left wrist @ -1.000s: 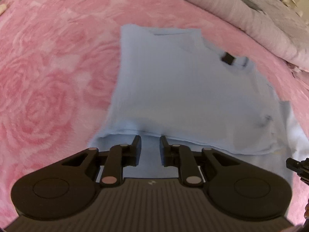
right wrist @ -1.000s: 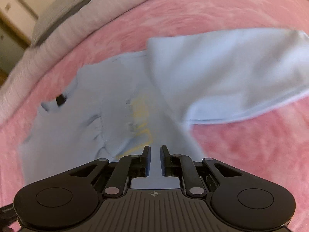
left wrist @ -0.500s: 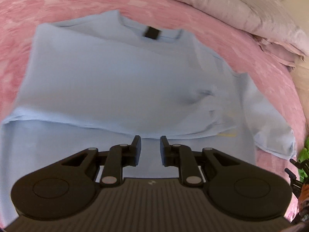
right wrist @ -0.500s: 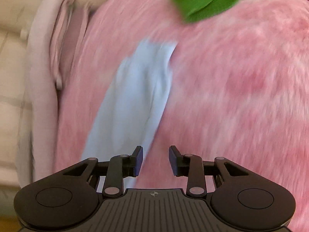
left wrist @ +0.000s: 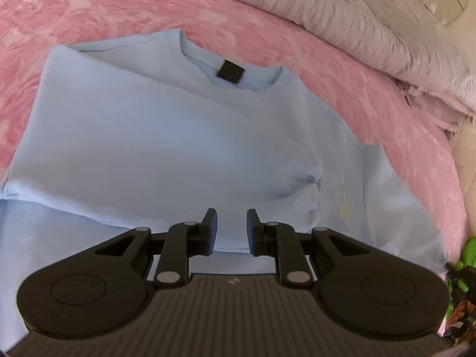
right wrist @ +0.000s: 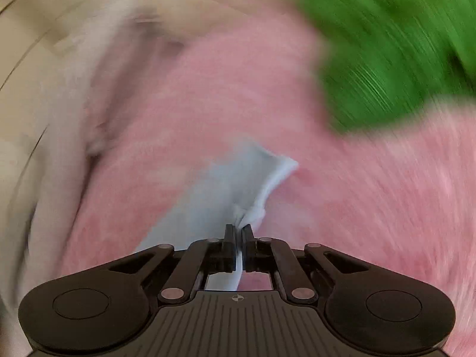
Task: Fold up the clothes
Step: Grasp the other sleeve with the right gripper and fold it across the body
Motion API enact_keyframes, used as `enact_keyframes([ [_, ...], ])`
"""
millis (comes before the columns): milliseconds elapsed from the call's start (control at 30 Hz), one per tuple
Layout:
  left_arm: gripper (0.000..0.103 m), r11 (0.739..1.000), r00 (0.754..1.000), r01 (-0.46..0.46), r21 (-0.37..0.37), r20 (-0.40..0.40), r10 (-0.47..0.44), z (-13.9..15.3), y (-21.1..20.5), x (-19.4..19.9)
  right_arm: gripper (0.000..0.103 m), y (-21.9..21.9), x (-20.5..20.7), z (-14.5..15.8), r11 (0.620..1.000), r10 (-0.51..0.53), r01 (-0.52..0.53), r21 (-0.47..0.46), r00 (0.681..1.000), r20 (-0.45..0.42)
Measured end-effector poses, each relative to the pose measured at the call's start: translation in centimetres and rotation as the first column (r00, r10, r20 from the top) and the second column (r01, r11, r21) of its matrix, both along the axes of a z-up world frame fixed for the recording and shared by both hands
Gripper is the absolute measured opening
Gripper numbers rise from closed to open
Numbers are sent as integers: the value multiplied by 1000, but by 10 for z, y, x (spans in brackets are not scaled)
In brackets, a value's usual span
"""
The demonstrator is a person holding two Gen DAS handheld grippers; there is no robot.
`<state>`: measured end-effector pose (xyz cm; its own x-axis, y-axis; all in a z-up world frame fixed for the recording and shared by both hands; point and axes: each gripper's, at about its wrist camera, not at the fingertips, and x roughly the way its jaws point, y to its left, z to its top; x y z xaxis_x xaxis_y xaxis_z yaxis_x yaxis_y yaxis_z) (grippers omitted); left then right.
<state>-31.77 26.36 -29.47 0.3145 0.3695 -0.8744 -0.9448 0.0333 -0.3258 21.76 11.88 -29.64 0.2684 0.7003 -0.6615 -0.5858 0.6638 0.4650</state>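
In the left wrist view, the light blue T-shirt [left wrist: 166, 148] lies spread on the pink rose-patterned blanket [left wrist: 89, 9], filling the middle of the frame, with its collar and black neck label [left wrist: 229, 71] at upper centre. 1 second ago the shirt sat tilted toward the right of that frame with the label at the upper right; now it sits nearly square-on and much larger. A folded edge of the shirt runs across the lower left, just above the left gripper [left wrist: 231, 226], whose jaws stand narrowly apart with nothing between them, the same gap as before. A grey quilt [left wrist: 342, 15] lies bunched along the upper right.

In the right wrist view, which is blurred, the right gripper [right wrist: 237, 232] has just closed and now pinches a bunched corner of the T-shirt [right wrist: 238, 184] at lower centre. Half a second ago its jaws stood open above the blue cloth. A green garment [right wrist: 386, 44] fills the upper right, larger than before, over the pink blanket [right wrist: 208, 89].
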Motion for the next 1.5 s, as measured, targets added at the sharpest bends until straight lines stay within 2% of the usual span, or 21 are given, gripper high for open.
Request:
enact_keyframes([
  [67, 16, 1000, 1000, -15, -3, 4, 15, 0, -3, -6, 2, 16, -41, 31, 988, 149, -155, 21, 974, 168],
  [133, 16, 999, 999, -33, -14, 11, 34, 0, -8, -14, 2, 28, -95, 57, 939, 321, -343, 22, 897, 304],
  [167, 16, 999, 999, -45, -20, 19, 45, 0, -11, -18, 2, 32, -125, 67, 894, 414, -449, 11, 834, 364],
  [233, 16, 997, 997, -72, -29, 34, 73, -1, -19, -28, 2, 34, -186, 79, 753, 602, -657, -36, 665, 442],
  [300, 16, 994, 994, -100, -38, 44, 101, -1, -25, -37, 3, 30, -244, 75, 573, 768, -809, -129, 475, 430],
  [333, 16, 993, 992, -111, -45, 46, 114, -1, -28, -41, 4, 31, -268, 67, 496, 832, -844, -204, 394, 391],
  [400, 16, 989, 989, -135, -58, 47, 138, -3, -34, -50, 9, 31, -302, 45, 381, 912, -858, -344, 287, 294],
  [433, 16, 987, 988, -145, -64, 49, 148, -4, -37, -53, 12, 29, -312, 35, 328, 938, -861, -390, 246, 246],
  [467, 16, 986, 987, -149, -68, 54, 153, -5, -39, -56, 13, 26, -315, 28, 298, 950, -862, -410, 226, 214],
  [533, 18, 985, 985, -153, -74, 68, 158, -8, -42, -58, 13, 18, -307, 16, 292, 955, -855, -429, 241, 170],
  [633, 20, 984, 980, -147, -96, 119, 158, -16, -43, -52, 14, 14, -276, 7, 350, 934, -816, -461, 342, 103],
  [800, 26, 980, 948, -121, -161, 274, 162, -36, -32, -21, 15, 41, -191, -2, 557, 766, -688, -465, 642, -31],
  [867, 26, 980, 948, -110, -167, 278, 154, -45, -25, -7, 16, 48, -165, -4, 637, 673, -637, -434, 734, -89],
  [933, 26, 980, 953, -102, -168, 267, 145, -51, -21, 3, 16, 53, -145, -6, 700, 588, -587, -406, 797, -139],
  [1033, 25, 980, 955, -98, -171, 261, 141, -57, -18, 12, 16, 54, -138, -6, 738, 530, -549, -391, 831, -167],
  [1133, 5, 986, 954, -93, -141, 272, 129, -51, -20, 15, 16, 42, -145, -9, 726, 537, -553, -409, 827, -165],
  [1233, 2, 998, 960, -67, -16, 271, 69, -22, -24, 10, 16, 23, -164, -7, 712, 558, -563, -420, 816, -148],
  [1300, 2, 995, 974, -32, 94, 225, 10, 5, -26, 4, 16, 20, -171, -6, 704, 572, -569, -425, 809, -135],
  [1367, 2, 972, 991, 5, 235, 127, -36, 36, -27, -7, 16, 17, -173, -6, 698, 584, -579, -422, 801, -134],
  [1433, 2, 935, 999, 25, 353, 18, -33, 60, -25, -25, 16, 14, -174, -6, 691, 596, -590, -418, 792, -134],
  [1500, 2, 918, 999, 24, 396, -43, -7, 71, -21, -48, 16, 13, -177, -5, 685, 607, -599, -415, 784, -131],
])
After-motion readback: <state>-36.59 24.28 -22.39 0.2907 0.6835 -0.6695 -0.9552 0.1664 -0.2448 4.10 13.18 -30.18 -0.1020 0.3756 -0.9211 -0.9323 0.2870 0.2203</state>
